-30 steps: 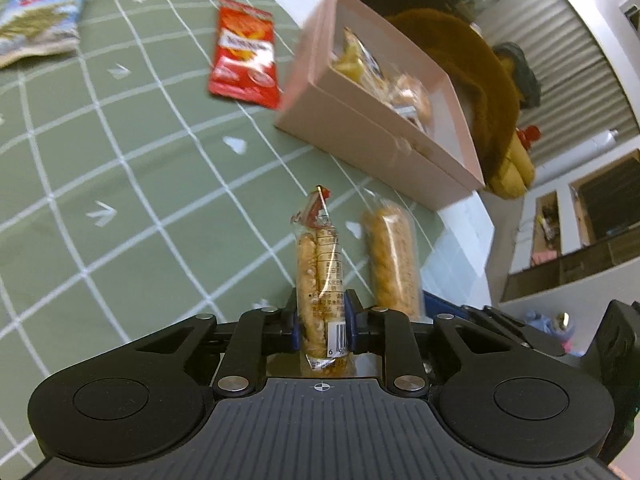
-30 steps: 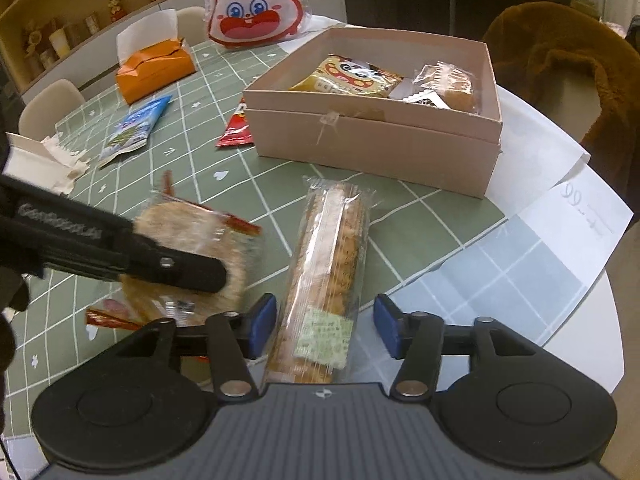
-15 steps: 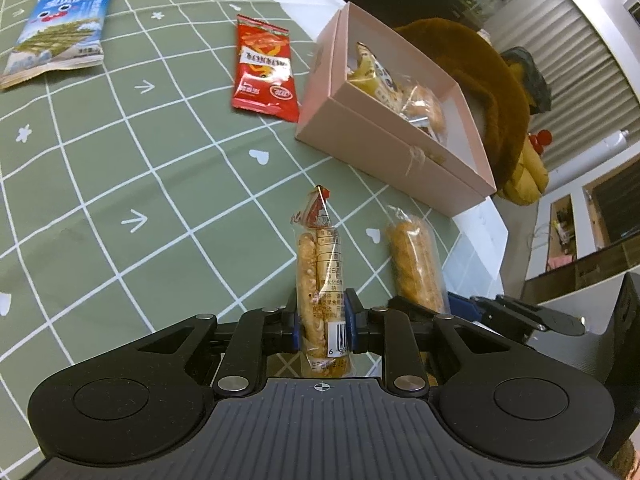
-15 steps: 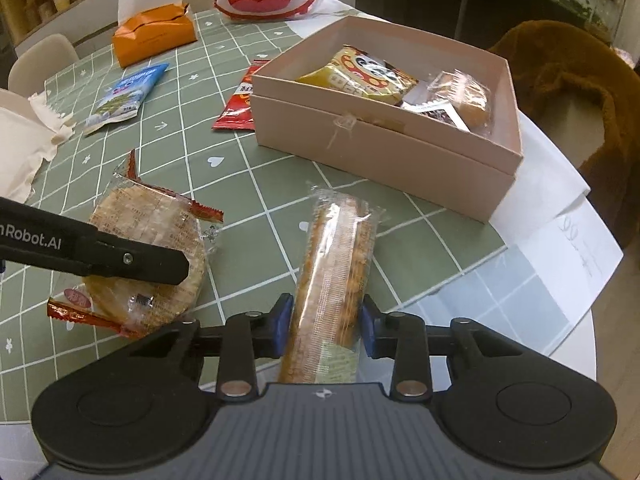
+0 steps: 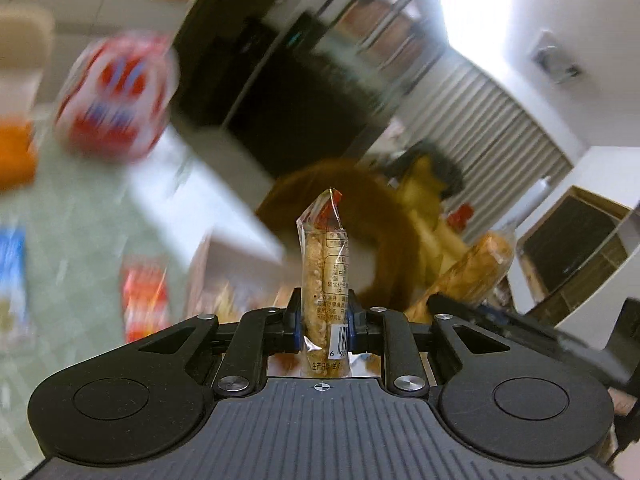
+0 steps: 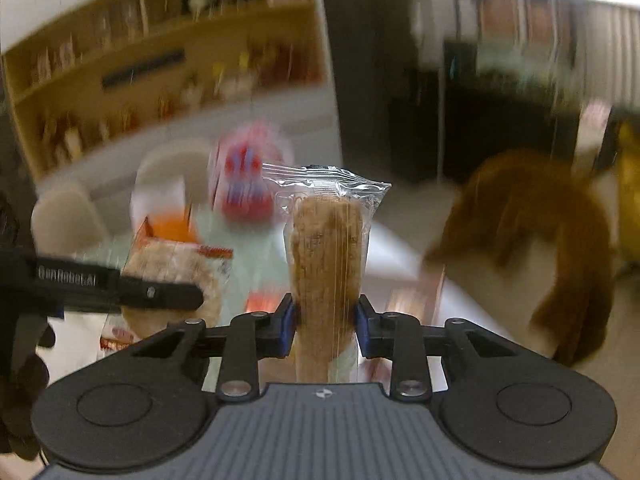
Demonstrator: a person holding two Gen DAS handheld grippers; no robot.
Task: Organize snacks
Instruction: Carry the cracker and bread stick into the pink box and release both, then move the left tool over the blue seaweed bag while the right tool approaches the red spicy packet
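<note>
Clear crinkly plastic wrapper w/ round flat rice cracker inside (image 5: 324, 280), red-tipped crimped seal at top, barcode at base: clamped edge-on between blue-padded fingers of left gripper (image 5: 323, 326), standing upright, up off the table. From right wrist view same cracker pkt shows its round face, pinched by a slim black finger.

Long tan ridged biscuit bar in clear film w/ serrated seal (image 6: 326, 264): clenched between blue pads of right gripper (image 6: 326, 326), pointing up and away from cam. In left wrist view it sticks out diagonally at right.

Surroundings, all heavily blurred:
- Green tablecloth w/ pale grid (image 5: 80, 216), matte.
- Pink cardboard box (image 5: 208, 280), only a corner discernible; contents not legible.
- Flat red foil snack sachet (image 5: 144, 300) on cloth, beside box.
- Blue snack bag (image 5: 12, 276) at left edge.
- Red/white round plush cushion (image 5: 114, 96).
- Orange tissue box (image 5: 14, 156).
- Brown furry chair cover (image 6: 532, 240), shaggy texture.
- Wooden wall shelving (image 6: 168, 64), items on it unreadable.
</note>
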